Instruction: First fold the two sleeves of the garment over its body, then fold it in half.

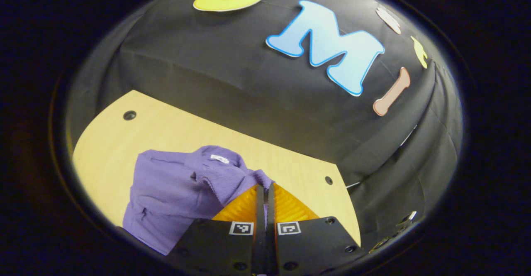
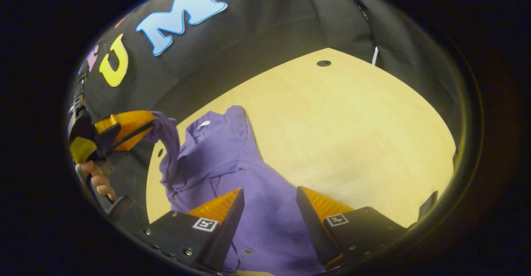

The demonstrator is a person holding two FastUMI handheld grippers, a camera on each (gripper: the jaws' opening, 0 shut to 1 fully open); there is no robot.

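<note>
A purple garment point(image 2: 232, 159) lies on the light wooden table point(image 2: 340, 135), its collar with a white tag toward the far wall. My left gripper point(image 1: 264, 186) is shut on the end of a purple sleeve point(image 1: 261, 177), which hangs lifted off the table. In the right gripper view that same gripper point(image 2: 145, 128) shows at the left, held by a hand point(image 2: 97, 180), with the sleeve point(image 2: 168, 139) draped from its tips down to the garment. My right gripper point(image 2: 269, 197) stands open above the garment's body, with nothing between its fingers.
The black cloth wall point(image 1: 249, 81) rises behind the table's far edge. Small dark holes point(image 1: 129, 115) mark the table's corners. Bare wood point(image 2: 373, 143) stretches to the right of the garment in the right gripper view.
</note>
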